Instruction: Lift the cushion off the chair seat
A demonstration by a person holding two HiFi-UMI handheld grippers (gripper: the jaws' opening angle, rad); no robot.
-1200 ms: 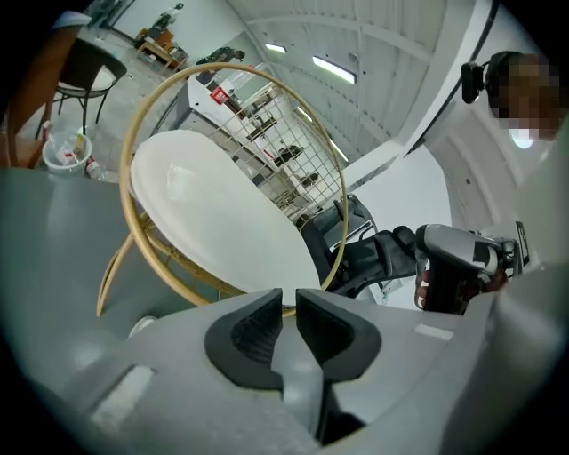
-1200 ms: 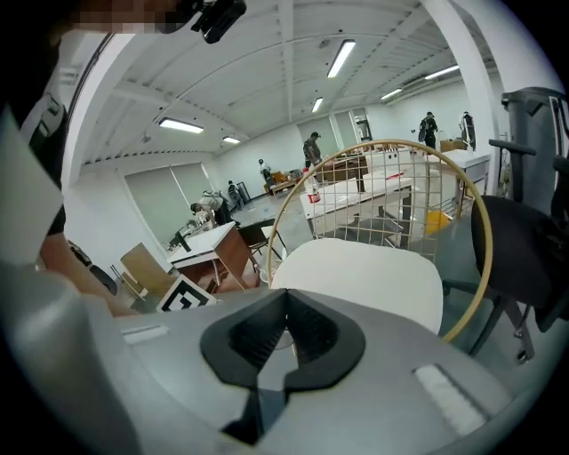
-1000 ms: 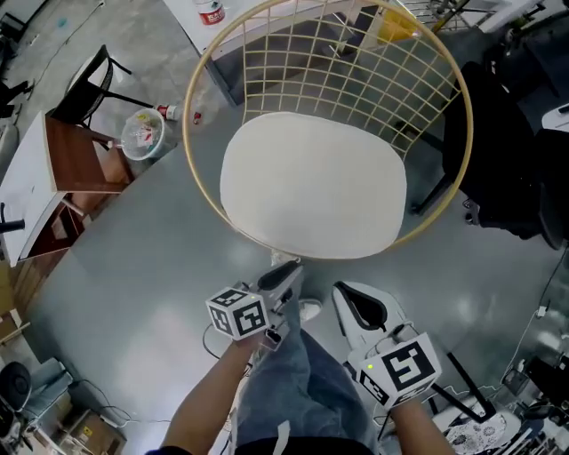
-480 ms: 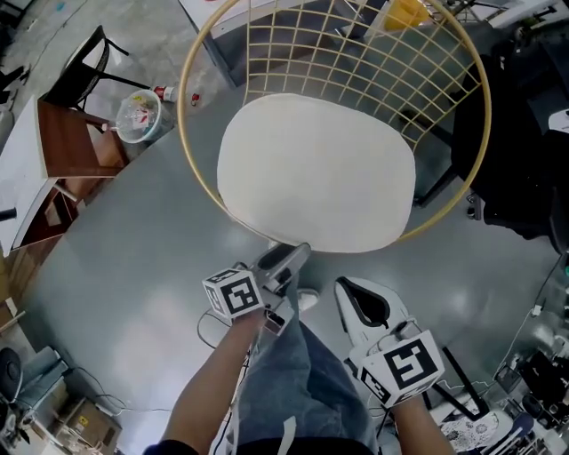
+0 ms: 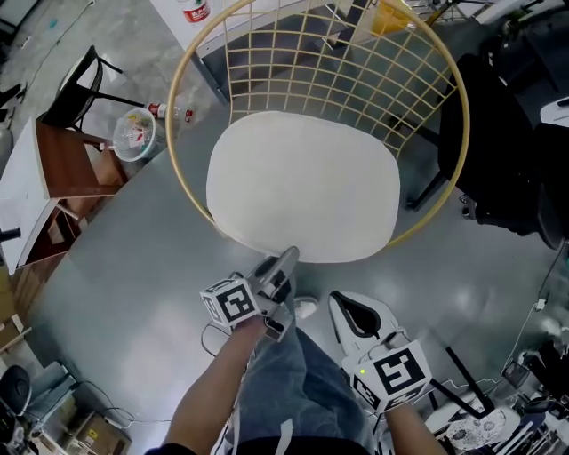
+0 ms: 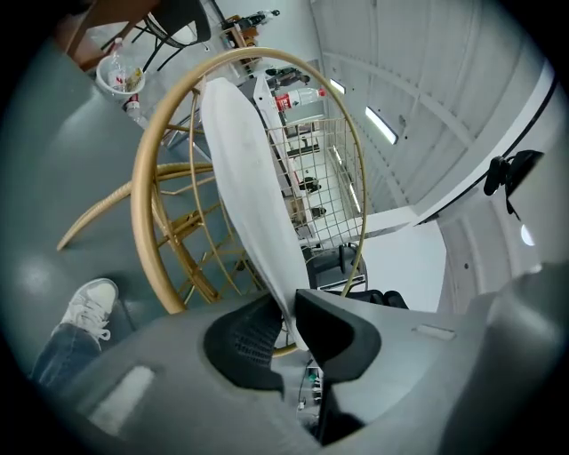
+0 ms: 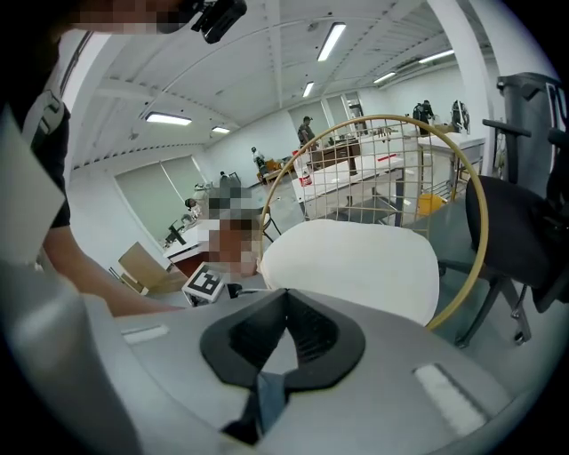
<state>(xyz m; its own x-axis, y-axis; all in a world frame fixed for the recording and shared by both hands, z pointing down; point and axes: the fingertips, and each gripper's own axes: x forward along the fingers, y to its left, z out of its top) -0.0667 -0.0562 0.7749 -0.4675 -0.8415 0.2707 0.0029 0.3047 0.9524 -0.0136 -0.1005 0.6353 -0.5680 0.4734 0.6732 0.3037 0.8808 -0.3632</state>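
Two grippers, one working. Left gripper (image 5: 283, 264) sits at the near edge of the cushion (image 5: 302, 182), jaws closing on its thin lip, probably the only part they can span. Cushion lies flat on the chair (image 5: 180, 169) seat. Right gripper (image 5: 345, 305) is clenched, empty, well clear.

The grey floor (image 5: 133, 267) runs all round. At the far left stands a brown wooden table (image 5: 76, 164), with a black-framed chair (image 5: 76, 89) beyond it. Just right of them are a small container full of rubbish (image 5: 135, 133) and a plastic bottle (image 5: 169, 111) lying on the floor. A black office chair (image 5: 502, 151) stands at the right. Far off are a yellow thing (image 5: 397, 18) and a red-labelled can (image 5: 194, 11) on a white table (image 5: 173, 22). Near are a white sneaker (image 5: 305, 308), cardboard boxes (image 5: 89, 431) at the left and cables (image 5: 471, 373) at the right.
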